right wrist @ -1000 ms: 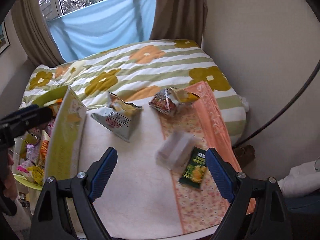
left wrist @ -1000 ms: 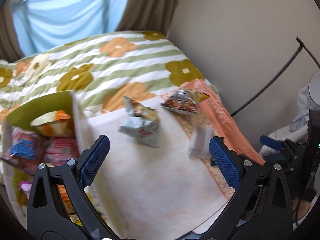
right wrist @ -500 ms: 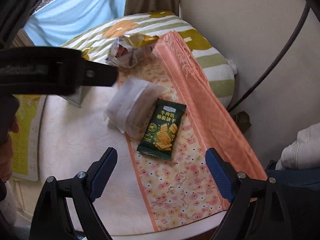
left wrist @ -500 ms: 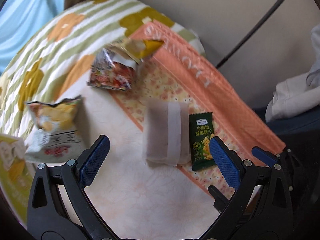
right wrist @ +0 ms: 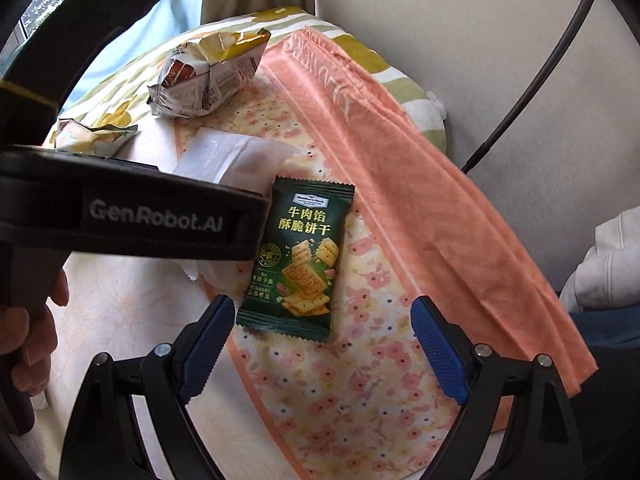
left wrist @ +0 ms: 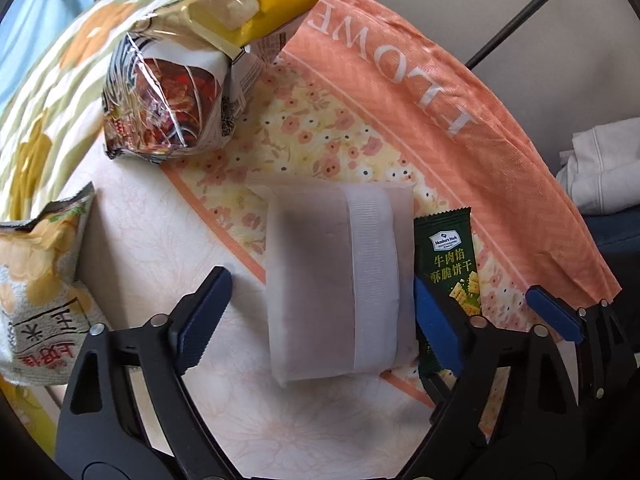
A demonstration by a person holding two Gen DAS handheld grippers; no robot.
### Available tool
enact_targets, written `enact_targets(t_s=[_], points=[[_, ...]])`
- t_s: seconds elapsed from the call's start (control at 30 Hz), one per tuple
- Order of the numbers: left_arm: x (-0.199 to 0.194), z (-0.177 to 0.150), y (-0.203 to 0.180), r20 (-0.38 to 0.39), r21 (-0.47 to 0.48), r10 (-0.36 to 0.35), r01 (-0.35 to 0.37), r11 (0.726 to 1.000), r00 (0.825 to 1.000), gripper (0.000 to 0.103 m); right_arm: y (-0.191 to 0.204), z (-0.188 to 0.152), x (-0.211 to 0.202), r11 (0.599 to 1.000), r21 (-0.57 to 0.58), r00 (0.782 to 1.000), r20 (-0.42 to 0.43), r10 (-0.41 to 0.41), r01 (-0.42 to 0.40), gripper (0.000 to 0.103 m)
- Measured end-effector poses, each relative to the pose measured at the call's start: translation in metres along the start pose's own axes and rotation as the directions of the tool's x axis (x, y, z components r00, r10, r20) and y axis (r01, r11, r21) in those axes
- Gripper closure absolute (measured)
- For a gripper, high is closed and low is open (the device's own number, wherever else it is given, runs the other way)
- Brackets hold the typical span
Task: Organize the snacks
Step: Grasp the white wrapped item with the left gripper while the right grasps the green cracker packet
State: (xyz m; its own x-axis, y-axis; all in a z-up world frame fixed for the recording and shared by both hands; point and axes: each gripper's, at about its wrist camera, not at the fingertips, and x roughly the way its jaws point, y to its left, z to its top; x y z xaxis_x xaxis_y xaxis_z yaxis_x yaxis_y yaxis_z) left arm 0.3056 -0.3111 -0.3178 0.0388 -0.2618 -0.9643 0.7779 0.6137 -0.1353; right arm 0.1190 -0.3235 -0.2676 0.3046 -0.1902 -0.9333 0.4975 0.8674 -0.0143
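Note:
A white translucent packet [left wrist: 336, 280] lies on the cloth-covered table, and my left gripper [left wrist: 320, 292] points down over it. Its jaws straddle the packet and are closing; the left pad still stands apart from the packet's edge. Just right of it lies a dark green cracker packet [left wrist: 452, 264]. In the right wrist view that green packet [right wrist: 300, 256] has its near end between the fingertips of my right gripper [right wrist: 323, 308], which is open and not touching it. The left gripper's black body [right wrist: 140, 216] hides much of the white packet [right wrist: 236, 156].
A red and silver snack bag [left wrist: 168, 92] sits at the back and a white and yellow chip bag [left wrist: 40, 292] at the left. The orange flowered cloth [left wrist: 440, 92] drapes over the right edge. A white garment [left wrist: 600, 168] lies beyond. A person's hand [right wrist: 24, 340] grips the left tool.
Both grippers have sunk toward the table. The left one swung away from the yellow box to over the white packet and its jaws narrowed. The right one came down over the green packet.

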Motion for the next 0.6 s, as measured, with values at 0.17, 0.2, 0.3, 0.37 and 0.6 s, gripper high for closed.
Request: enact_targets(t_s=[0.17,0.2,0.3,0.37,0.6], points=[[0.001,0.0,-0.01,0.005,0.049,-0.001,0.001,0.999,1.0,0.03,0.005,0.004,0.006,0.999,0.003,0.999,-0.024,-0.035,0.035,0.016],[-0.001,-0.001,-0.011,0.005,0.057,-0.012,0.012,0.998,1.0,0.033,0.005,0.006,0.006,0.999,0.0,0.999,-0.026,-0.042,0.042,0.016],[-0.003,0.0,-0.016,-0.001,0.069,-0.012,0.012,0.998,1.0,0.041,0.007,0.008,0.008,0.999,-0.004,0.998,-0.024,-0.053,0.053,0.016],[-0.004,-0.001,-0.012,0.0,0.059,-0.018,0.018,0.998,1.0,0.041,0.008,0.01,0.01,0.998,-0.003,0.998,-0.024,-0.059,0.059,0.016],[-0.015,-0.009,0.014,-0.012,0.022,-0.008,0.008,1.0,1.0,0.041,0.008,0.023,0.024,0.998,-0.001,0.998,-0.028,-0.062,0.062,0.018]])
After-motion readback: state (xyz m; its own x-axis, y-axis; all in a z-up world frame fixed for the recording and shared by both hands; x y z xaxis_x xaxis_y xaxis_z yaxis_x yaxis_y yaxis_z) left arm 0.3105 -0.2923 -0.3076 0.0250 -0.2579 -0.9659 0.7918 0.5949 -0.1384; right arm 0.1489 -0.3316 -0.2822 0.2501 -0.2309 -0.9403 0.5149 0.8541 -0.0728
